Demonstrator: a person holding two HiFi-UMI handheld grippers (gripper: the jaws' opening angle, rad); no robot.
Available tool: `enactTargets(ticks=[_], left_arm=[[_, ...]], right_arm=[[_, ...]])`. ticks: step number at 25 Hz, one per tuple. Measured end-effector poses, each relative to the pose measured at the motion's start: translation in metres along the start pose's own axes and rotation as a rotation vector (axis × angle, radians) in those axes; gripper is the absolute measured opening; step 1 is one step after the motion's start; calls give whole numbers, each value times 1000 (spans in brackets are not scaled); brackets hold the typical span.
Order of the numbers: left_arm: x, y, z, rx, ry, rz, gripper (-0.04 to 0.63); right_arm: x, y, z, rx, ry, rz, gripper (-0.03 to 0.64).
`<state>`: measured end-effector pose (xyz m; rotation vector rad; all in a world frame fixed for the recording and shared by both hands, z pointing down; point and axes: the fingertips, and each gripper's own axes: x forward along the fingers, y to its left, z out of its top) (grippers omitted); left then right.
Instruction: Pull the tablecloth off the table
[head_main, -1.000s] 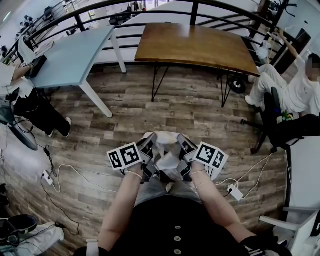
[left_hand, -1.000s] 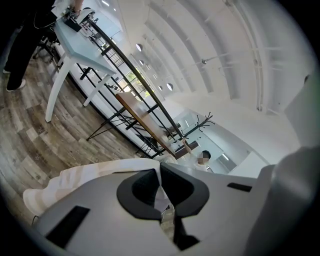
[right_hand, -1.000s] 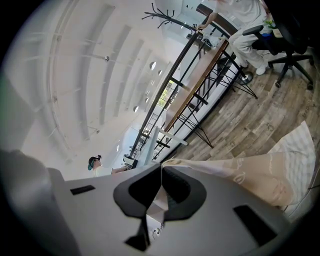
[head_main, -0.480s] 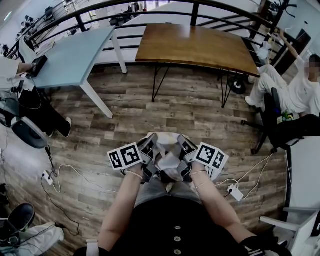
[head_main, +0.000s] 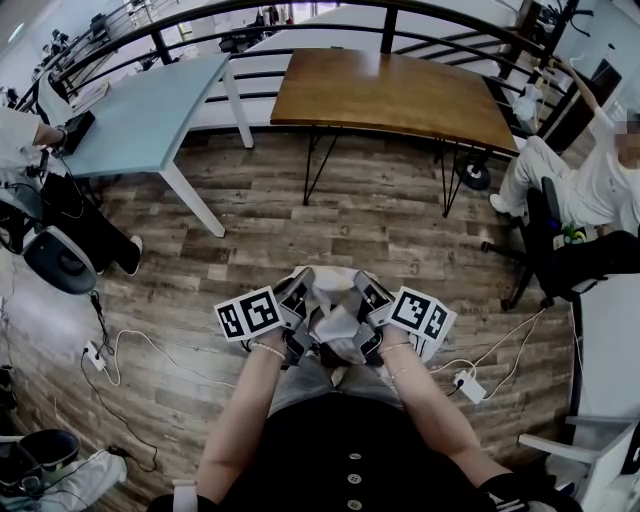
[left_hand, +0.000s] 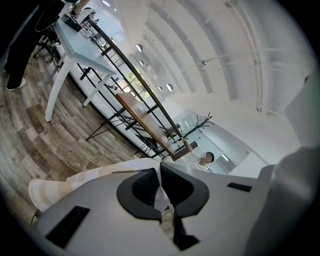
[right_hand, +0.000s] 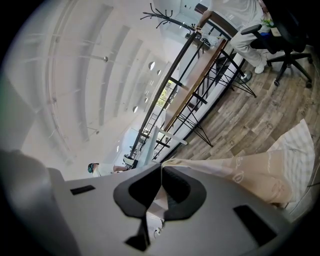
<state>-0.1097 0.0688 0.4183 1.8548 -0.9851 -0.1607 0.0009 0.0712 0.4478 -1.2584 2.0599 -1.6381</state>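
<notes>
The pale cream tablecloth (head_main: 336, 322) is bunched up in front of my waist, above the floor, between both grippers. My left gripper (head_main: 298, 298) is shut on one fold of it and my right gripper (head_main: 369, 297) on another. In the left gripper view the jaws (left_hand: 160, 186) pinch a thin edge of the tablecloth (left_hand: 85, 176), which drapes off to the left. Through the right gripper view, the jaws (right_hand: 161, 185) clamp the tablecloth (right_hand: 260, 172), which hangs to the right. The brown wooden table (head_main: 395, 88) stands bare across the floor.
A light blue table (head_main: 150, 110) stands at the far left, beside a seated person (head_main: 20, 140). Another person (head_main: 580, 175) sits on an office chair at the right. Power strips and cables (head_main: 468, 380) lie on the wood floor near my feet. A black railing (head_main: 300, 10) runs behind the tables.
Both grippers and the cloth stay put. At the left a person and a chair have shifted; the seated person at the right has moved an arm.
</notes>
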Motion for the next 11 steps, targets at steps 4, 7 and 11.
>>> enactTargets(ticks=[4,7,11], left_arm=[[0,0,0,2,0,-3,17],[0,-1,0,1,1,-2,17],[0,-1,0,1,-1,-2,17]], right_arm=[[0,0,0,-3,1,2,29],[0,0,2,-2,3,3,29],[0,1,1,-3,6,5,29]])
